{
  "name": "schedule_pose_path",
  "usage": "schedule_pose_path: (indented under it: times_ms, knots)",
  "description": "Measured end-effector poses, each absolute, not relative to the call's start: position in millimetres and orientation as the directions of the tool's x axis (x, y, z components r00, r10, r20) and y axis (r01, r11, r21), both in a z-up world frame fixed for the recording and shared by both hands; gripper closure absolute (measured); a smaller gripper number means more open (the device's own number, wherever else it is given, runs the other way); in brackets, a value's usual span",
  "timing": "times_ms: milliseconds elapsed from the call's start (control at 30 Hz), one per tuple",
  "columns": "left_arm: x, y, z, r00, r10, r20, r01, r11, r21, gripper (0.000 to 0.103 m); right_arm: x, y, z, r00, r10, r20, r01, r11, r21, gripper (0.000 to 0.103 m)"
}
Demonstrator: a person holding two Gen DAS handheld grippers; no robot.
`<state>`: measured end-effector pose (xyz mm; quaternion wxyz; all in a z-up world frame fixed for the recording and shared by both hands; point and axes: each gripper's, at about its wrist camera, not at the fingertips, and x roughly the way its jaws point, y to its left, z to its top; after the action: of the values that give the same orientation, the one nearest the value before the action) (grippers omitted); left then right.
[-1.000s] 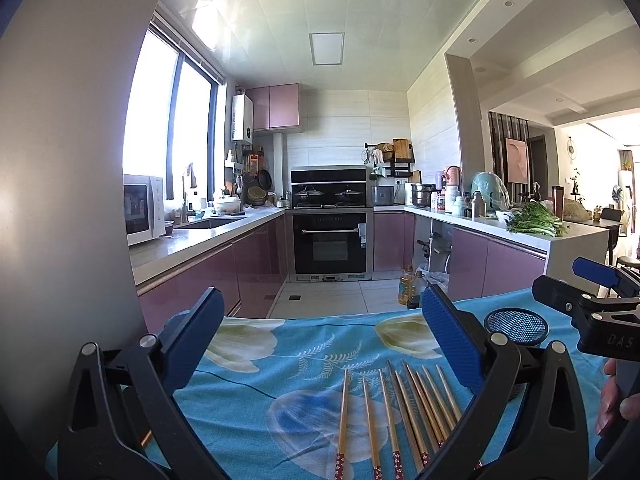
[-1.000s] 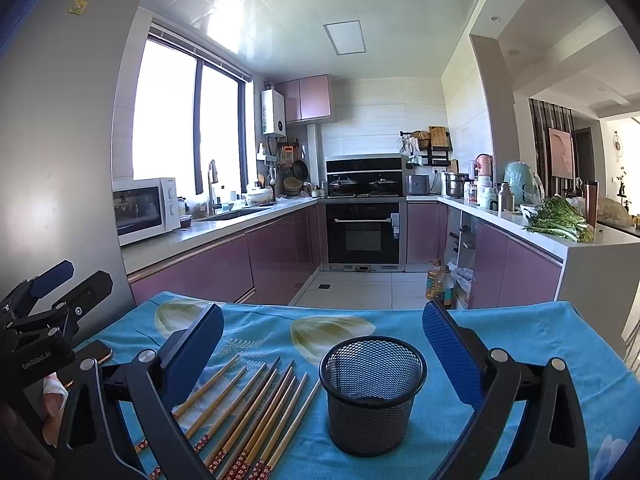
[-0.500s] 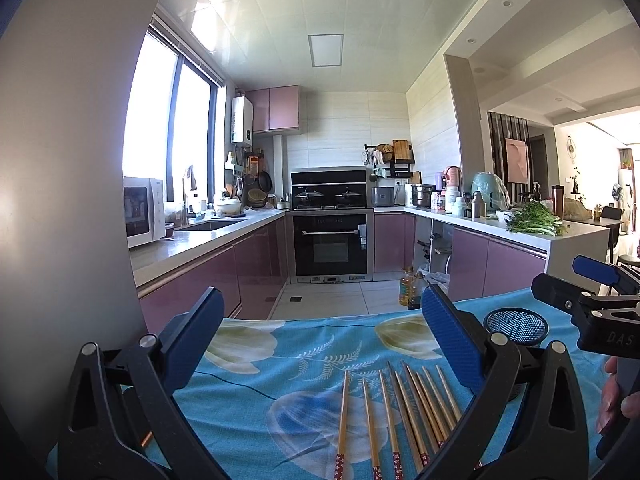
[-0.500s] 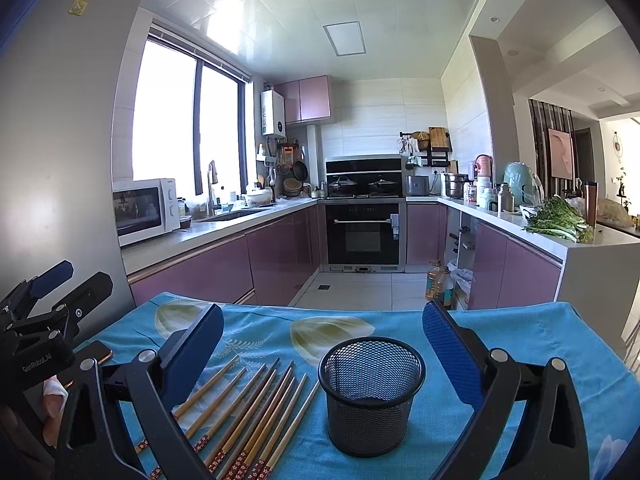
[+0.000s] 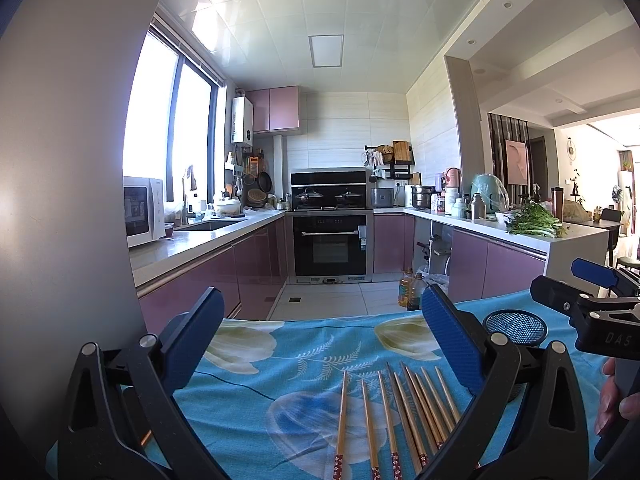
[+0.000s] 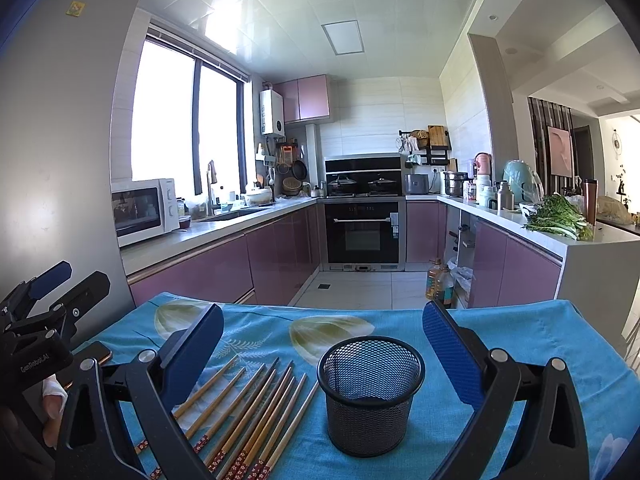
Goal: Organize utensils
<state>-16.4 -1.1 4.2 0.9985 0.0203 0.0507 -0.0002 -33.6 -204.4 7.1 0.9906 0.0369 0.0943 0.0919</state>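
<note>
Wooden chopsticks (image 6: 256,416) lay side by side on the blue flowered cloth (image 6: 520,344), all loose, their patterned ends toward the person. Just to the right of them stood the black mesh holder (image 6: 371,392), upright and, as far as I could see, with nothing inside. The left gripper (image 5: 320,344) hung above the chopsticks with its blue pads spread wide and nothing between them. The right gripper (image 6: 322,350) was also wide apart, framing the holder without touching it. So I judged the task was at its very beginning: no chopstick was picked up yet, and all of them remained to go into the holder.
</note>
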Motion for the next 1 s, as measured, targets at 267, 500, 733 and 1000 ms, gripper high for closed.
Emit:
schedule_pose_path:
  times_ms: [267,500,733,1000]
  knots:
    - [-15.3,-1.9,4.1,0.995,0.0,-0.099,0.004,0.999,0.04,0.006,-33.1,-205.1,7.6,0.965,0.19,-0.18,-0.175,0.98,0.092,0.007]
    - [-14.6,-2.5,4.8,0.995,-0.001,-0.098,0.005,0.999,0.042,0.006,-33.2,-205.6,8.3,0.965,0.191,-0.179,-0.177,0.98,0.092,0.007]
    - [-14.8,-2.9,4.5,0.995,-0.003,-0.097,0.007,0.999,0.04,0.006,-32.6,-204.8,7.4,0.966,0.188,-0.176,-0.174,0.98,0.093,0.007]
    - [-15.2,-3.4,4.2,0.995,-0.002,-0.098,0.006,0.999,0.041,0.006,-32.5,-204.9,7.6,0.966,0.188,-0.177,-0.174,0.98,0.092,0.007]
